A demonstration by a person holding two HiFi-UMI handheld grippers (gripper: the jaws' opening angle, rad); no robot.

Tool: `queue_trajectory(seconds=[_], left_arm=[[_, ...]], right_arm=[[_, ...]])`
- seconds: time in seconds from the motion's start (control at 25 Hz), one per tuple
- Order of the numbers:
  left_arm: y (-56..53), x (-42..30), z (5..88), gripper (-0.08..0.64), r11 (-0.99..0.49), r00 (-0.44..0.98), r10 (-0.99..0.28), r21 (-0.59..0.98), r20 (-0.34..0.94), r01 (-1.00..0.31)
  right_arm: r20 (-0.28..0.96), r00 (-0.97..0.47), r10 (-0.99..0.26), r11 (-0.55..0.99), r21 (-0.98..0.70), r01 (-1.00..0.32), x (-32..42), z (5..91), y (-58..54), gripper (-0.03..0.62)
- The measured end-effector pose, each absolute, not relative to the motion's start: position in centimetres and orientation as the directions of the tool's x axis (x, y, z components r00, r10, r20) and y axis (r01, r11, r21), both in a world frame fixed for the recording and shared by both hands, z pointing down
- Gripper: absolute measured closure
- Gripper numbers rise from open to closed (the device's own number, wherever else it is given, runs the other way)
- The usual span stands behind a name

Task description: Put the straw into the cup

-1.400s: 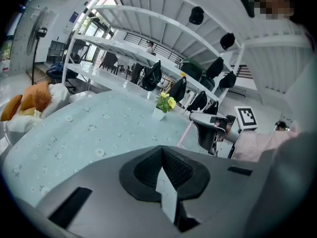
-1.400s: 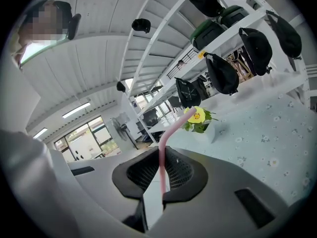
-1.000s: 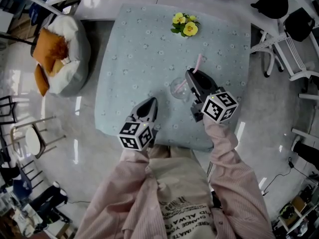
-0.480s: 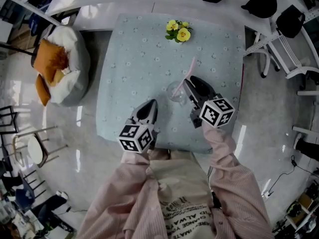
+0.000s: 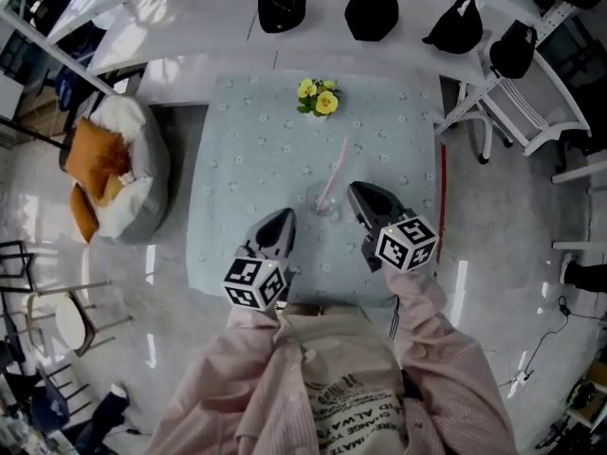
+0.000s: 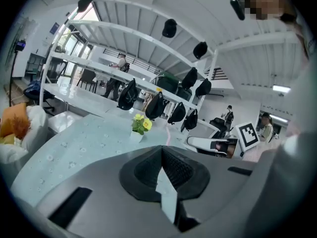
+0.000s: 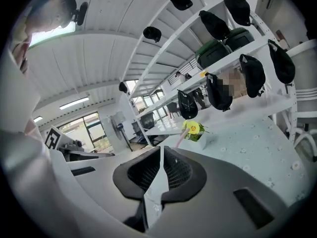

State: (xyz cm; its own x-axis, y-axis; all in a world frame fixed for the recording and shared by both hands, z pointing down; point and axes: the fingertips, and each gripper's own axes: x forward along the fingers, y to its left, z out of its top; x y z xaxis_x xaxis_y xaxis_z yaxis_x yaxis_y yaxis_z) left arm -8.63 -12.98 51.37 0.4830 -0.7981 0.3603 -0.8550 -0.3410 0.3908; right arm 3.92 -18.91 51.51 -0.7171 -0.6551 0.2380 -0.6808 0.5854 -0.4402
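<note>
**Head view: straw stands in cup, both tongs empty**

1. Left tongs [image 5: 281,218]: the left gripper view shows the jaws met at the tips with nothing between them. They are held over the near part of the table [image 5: 237,150], well apart from the cup [image 5: 321,203].
2. Right tongs [image 5: 358,191]: the right gripper view shows the jaws drawn to a thin slit, having just been closing. Only the table surface shows through the slit. Their tips are near the cup on its right side and appear clear of it.
3. Straw [image 5: 332,171]: pink, with its lower end in the cup. It leans up and away toward the flower pot [image 5: 317,99]. No tongs touch it.
4. Hard to make out: the cup is clear and shows only as a faint outline on the cloth. In both gripper views it is hidden behind the jaw bodies. Shelving cuts off the tops of the black bags [image 5: 281,0].
5. Count: two tongs, one straw, one cup, one flower pot, four black bags.
</note>
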Motion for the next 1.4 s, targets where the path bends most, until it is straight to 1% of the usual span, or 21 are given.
queue_trajectory(seconds=[0.36,0.72,1.16,1.4], left_arm=[[-12.8,-9.1,47.2,0.560,-0.410,0.501,-0.818,0.325,0.283,-0.852],[-12.9,-10.2,43.8,0.560,-0.421,0.480,-0.849,0.267,0.221,-0.867],[-12.8,-11.2,41.6,0.560,-0.415,0.453,-0.875,0.218,0.169,-0.883],[-12.9,-11.4,41.4,0.560,-0.413,0.447,-0.879,0.205,0.166,-0.887]], right_arm=[[0.187,-0.723,-0.665,0.635,-0.369,-0.679,4.6,46.9,-17.0,0.588],[0.127,-0.710,-0.693,0.646,-0.327,-0.690,5.5,43.3,-16.2,0.591],[0.046,-0.664,-0.746,0.623,-0.306,-0.720,7.2,40.0,-15.8,0.592],[0.040,-0.644,-0.764,0.610,-0.280,-0.741,7.8,39.6,-15.6,0.592]])
